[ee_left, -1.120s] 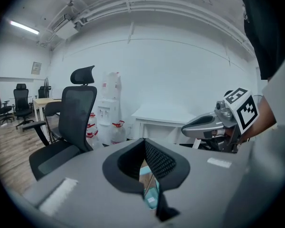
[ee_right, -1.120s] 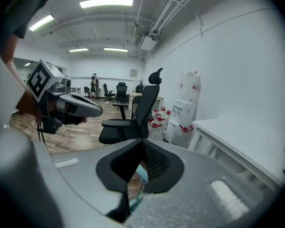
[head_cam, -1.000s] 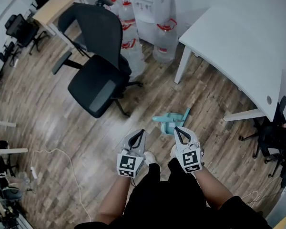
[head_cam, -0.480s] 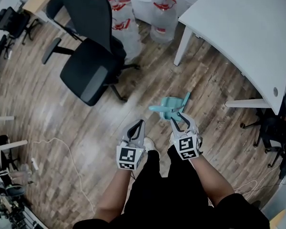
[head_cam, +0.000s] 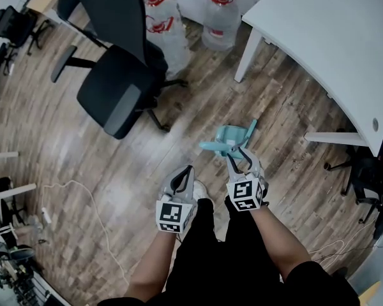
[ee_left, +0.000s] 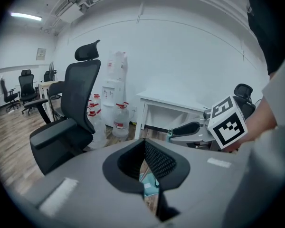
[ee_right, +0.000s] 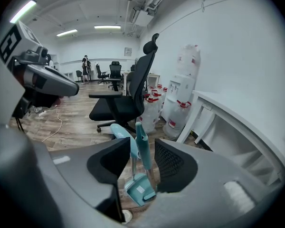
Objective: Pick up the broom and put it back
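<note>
Left gripper (head_cam: 190,169) nearest, jaws together, empty. Right gripper (head_cam: 240,152): jaws apart, just been opening, with the teal broom set (ee_right: 138,151) standing upright on the wood floor (head_cam: 102,164) between them, not clamped. Office chair (head_cam: 115,88) far left, white desk (head_cam: 332,37) far right.

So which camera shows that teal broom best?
The right gripper view: the broom stands upright, close, centred, between jaws that have just been opening. The head view shows it from above, partly behind the right gripper. The left gripper view catches only a sliver.
</note>
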Available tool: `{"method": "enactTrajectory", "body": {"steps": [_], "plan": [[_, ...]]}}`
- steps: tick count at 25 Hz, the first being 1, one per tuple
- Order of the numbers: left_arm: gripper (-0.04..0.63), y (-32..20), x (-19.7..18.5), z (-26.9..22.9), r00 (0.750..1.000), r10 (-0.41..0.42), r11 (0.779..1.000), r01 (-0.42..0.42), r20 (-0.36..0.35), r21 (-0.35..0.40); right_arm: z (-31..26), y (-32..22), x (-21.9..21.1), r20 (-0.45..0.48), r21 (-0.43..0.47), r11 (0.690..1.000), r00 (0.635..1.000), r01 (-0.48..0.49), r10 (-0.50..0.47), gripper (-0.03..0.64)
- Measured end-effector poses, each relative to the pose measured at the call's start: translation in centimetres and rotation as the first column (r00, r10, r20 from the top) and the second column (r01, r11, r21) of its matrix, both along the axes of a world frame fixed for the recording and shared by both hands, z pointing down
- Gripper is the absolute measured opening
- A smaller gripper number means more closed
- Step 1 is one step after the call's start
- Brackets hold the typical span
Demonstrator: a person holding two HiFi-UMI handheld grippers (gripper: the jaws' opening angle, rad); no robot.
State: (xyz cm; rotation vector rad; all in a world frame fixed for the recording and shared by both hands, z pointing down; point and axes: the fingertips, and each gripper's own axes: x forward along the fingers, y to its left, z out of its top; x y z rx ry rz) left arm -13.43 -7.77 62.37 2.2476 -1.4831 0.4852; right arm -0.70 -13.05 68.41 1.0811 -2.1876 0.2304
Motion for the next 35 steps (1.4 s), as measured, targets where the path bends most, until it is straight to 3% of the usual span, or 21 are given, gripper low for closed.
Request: {"method": "enactTrajectory", "body": {"steps": [9, 17, 29, 35], "plan": [[0.015, 0.0, -0.7, 0.6, 1.0, -0.004, 1.0, 0.004, 0.021, -0.012, 1.3, -0.4, -0.5, -0.002, -0.005, 1.0, 1.0, -0.028, 0.028, 0.162], [0.015, 0.5, -0.8, 1.0, 1.0, 0.007, 0.999, -0.006, 0.02, -0.04, 1.6, -0.6, -0.3, -0.039, 0.018, 0.999, 0.999, -0.028, 0.029, 0.1], [0.015, 0.8, -0.6, 0.8, 0.999, 0.016, 1.0, -0.015, 0.036, -0.016, 1.0, -1.0, 2.0, -0.048, 0.064, 0.997, 0.998, -0.046, 0.049, 0.089], [0.015, 0.4, -0.6, 0.1, 1.0, 0.001, 1.0, -0.001, 0.011, 0.006, 0.8, -0.9, 3.2, -0.057, 0.073, 0.996, 0.997, -0.051, 0.056, 0.089]]}}
